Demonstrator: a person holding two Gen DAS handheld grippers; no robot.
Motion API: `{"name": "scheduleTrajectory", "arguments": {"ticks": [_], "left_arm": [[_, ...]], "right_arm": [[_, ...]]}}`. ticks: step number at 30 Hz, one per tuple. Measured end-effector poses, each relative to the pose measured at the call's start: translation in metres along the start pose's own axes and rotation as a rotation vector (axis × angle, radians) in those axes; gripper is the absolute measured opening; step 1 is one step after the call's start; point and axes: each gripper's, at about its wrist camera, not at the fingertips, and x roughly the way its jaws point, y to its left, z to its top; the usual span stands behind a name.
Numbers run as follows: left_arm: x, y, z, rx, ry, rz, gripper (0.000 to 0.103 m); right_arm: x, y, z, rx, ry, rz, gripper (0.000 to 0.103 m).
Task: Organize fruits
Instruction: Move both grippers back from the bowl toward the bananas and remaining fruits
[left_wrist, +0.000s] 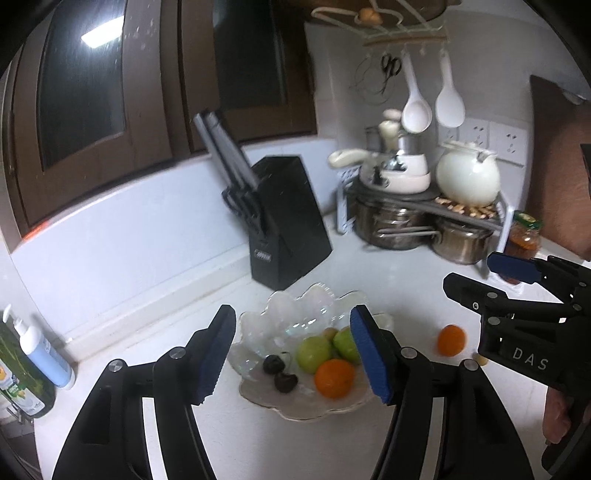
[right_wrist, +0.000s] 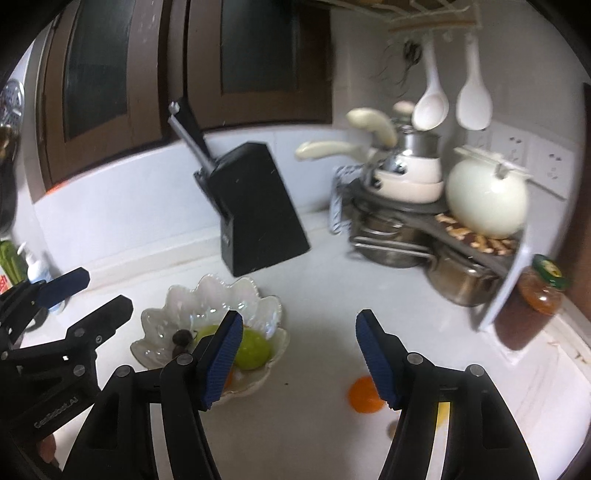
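Both grippers tilted downward over the white surface (left_wrist: 406, 295). Left gripper (left_wrist: 293, 354): jaws apart, empty, above the scalloped glass bowl (left_wrist: 280, 306) holding two green fruits, an orange (left_wrist: 334, 377) and two cherries. Right gripper (right_wrist: 299, 360): jaws apart, empty. A second orange (right_wrist: 361, 398) lies on the surface beside the bowl. Only the right view shows a yellow fruit (right_wrist: 442, 413) behind its finger.

A scalloped, pearly glass bowl (left_wrist: 295, 325) sits on the counter straight ahead of the left gripper (left_wrist: 291, 354), seen between its parted blue pads; inside lie two green apples (left_wrist: 314, 353), an orange (left_wrist: 334, 377) nearest the tool, and two dark cherries (left_wrist: 274, 364) to their left; a second orange (left_wrist: 451, 339) rests outside the bowl, right of that tool, beneath the right gripper (right_wrist: 299, 360), partly behind its right finger.
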Motion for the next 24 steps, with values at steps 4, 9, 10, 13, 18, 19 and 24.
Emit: {"name": "scheduleTrajectory", "arguments": {"ticks": [4, 9, 10, 13, 18, 19, 24], "left_arm": [[-0.015, -0.013, 0.006, 0.013, -0.038, -0.028, 0.065], [-0.029, -0.033, 0.011, 0.043, -0.082, -0.055, 0.066], [-0.032, -0.038, 0.012, 0.050, -0.090, -0.061, 0.067], [-0.037, -0.050, 0.014, 0.065, -0.104, -0.083, 0.067], [-0.043, -0.072, 0.013, 0.088, -0.117, -0.118, 0.068], [-0.044, -0.075, 0.013, 0.092, -0.118, -0.122, 0.068], [-0.045, -0.094, 0.008, 0.114, -0.113, -0.154, 0.068]], "right_arm": [[-0.022, -0.013, -0.001, 0.028, -0.034, -0.020, 0.065], [-0.045, -0.032, -0.003, 0.062, -0.068, -0.064, 0.069], [-0.048, -0.035, -0.004, 0.066, -0.074, -0.076, 0.069], [-0.059, -0.047, -0.008, 0.081, -0.084, -0.107, 0.070], [-0.078, -0.066, -0.016, 0.106, -0.102, -0.164, 0.070], [-0.081, -0.070, -0.018, 0.109, -0.105, -0.182, 0.070], [-0.094, -0.089, -0.028, 0.131, -0.103, -0.238, 0.070]]}}
